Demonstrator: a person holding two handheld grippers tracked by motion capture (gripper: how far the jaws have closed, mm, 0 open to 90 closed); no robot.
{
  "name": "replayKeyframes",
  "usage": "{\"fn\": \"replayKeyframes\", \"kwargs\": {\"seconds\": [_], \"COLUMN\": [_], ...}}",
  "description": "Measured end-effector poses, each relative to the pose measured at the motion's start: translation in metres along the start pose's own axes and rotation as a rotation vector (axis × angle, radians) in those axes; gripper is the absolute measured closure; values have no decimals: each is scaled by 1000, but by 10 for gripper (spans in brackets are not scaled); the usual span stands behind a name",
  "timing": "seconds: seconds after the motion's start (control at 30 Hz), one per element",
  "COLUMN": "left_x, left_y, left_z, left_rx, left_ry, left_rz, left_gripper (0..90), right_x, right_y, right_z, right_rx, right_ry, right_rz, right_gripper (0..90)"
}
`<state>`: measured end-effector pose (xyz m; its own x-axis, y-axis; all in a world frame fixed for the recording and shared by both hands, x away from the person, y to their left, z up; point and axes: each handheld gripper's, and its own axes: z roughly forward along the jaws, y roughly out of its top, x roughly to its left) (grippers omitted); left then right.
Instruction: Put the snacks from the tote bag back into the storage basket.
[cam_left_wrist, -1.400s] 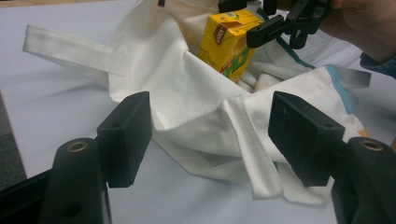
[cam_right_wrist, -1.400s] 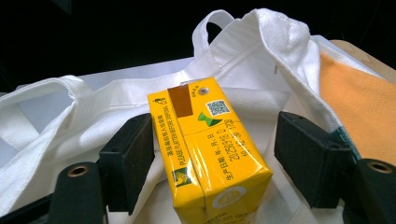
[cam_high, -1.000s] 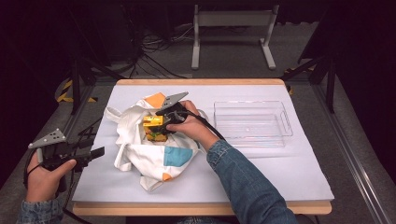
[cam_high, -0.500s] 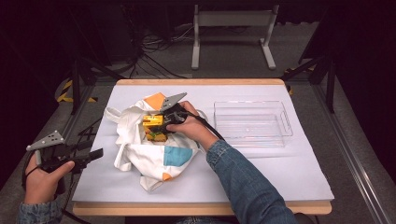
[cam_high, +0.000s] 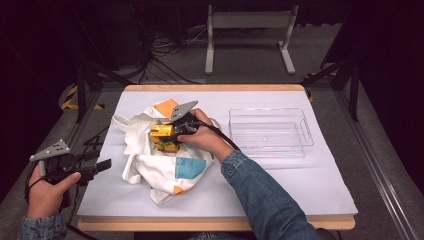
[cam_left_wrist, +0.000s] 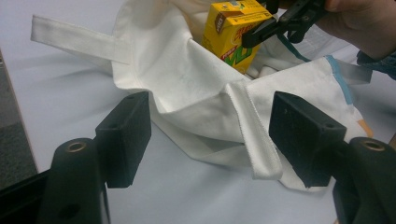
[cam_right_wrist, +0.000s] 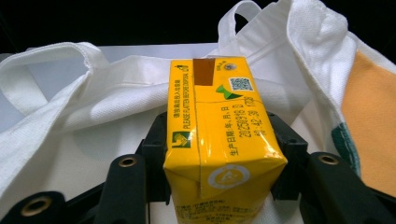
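Note:
A white tote bag (cam_high: 150, 165) with orange and blue patches lies open on the left half of the table. A yellow drink carton (cam_high: 162, 131) stands in its mouth. My right gripper (cam_high: 172, 135) reaches into the bag from the right; its jaws have just been closing, and the pads now press both sides of the carton (cam_right_wrist: 219, 135). My left gripper (cam_high: 100, 167) hovers open off the table's left edge, pointing at the bag. Its jaws frame the bag's hem (cam_left_wrist: 243, 116) without touching it, and beyond them are the carton (cam_left_wrist: 229, 32) and the right gripper (cam_left_wrist: 261, 32).
A clear plastic tray (cam_high: 270, 132) sits on the right half of the white table cover (cam_high: 300, 185). The bag's loose strap (cam_left_wrist: 74, 39) lies flat toward the left. Stands and cables are on the floor behind the table.
The right hand has stayed at the carton inside the bag with barely any shift. The left gripper and the bag have not moved.

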<state>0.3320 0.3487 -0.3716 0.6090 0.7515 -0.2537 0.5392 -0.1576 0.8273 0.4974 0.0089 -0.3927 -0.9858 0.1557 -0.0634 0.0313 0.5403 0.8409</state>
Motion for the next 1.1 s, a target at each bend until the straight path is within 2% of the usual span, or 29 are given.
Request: {"fn": "replayKeyframes", "kwargs": {"seconds": [0.3,0.6,1.1], "left_x": [1,0,1], "left_y": [3,7,15], "left_z": [4,9,18], "left_rx": [0,7,7], "left_ry": [-10,-20,-42], "left_rz": [8,18,35], "left_gripper": [306,305,303], "right_x": [5,12,18], "right_y": [11,27,41], "right_z": [-13,-35,-68], "right_rx": [-39,-89,-118], "right_ry": [-2,14,26], "right_rz": [-12,-34,-49], "right_gripper": [516,517,516]}}
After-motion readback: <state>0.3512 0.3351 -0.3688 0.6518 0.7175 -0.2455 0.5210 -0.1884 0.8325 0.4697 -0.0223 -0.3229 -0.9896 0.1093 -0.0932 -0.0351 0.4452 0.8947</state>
